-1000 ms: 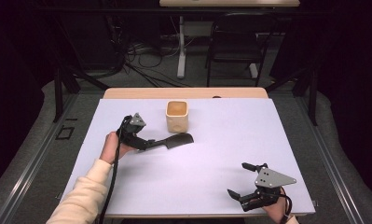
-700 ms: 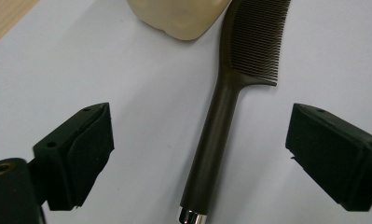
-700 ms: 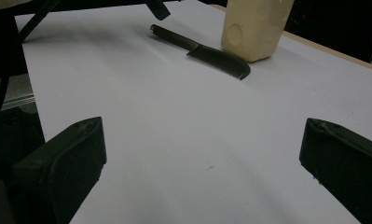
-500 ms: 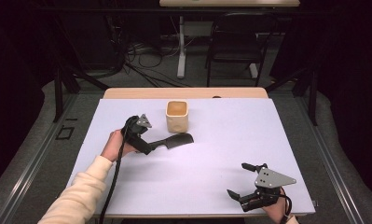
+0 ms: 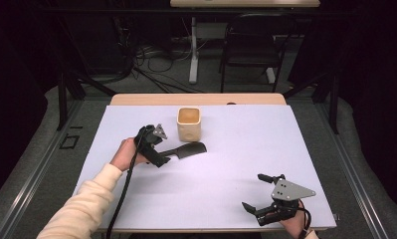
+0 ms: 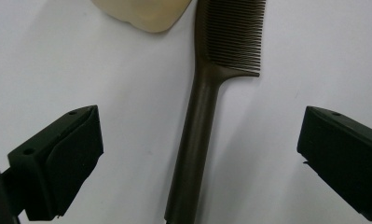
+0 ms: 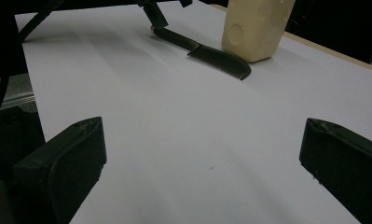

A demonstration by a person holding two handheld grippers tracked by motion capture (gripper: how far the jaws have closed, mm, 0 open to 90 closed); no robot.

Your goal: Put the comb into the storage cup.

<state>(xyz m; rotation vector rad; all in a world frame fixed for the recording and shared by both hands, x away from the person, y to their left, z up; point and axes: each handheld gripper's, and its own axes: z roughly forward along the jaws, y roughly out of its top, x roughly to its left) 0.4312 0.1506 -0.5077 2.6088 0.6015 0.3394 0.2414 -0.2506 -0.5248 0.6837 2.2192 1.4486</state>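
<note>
A: What's the left gripper doing?

B: I'm seeing its jaws spread wide; they've just been opening. The comb is lying flat on the white table, handle running up between the jaws, pads clear of it on both sides. Teeth end is pointing away from the gripper, and the beige cup is sitting just beyond, beside the teeth.

A: And the right gripper?

B: I'm holding it gaping too, nothing between the jaws. Comb and cup are lying well ahead of it.
</note>
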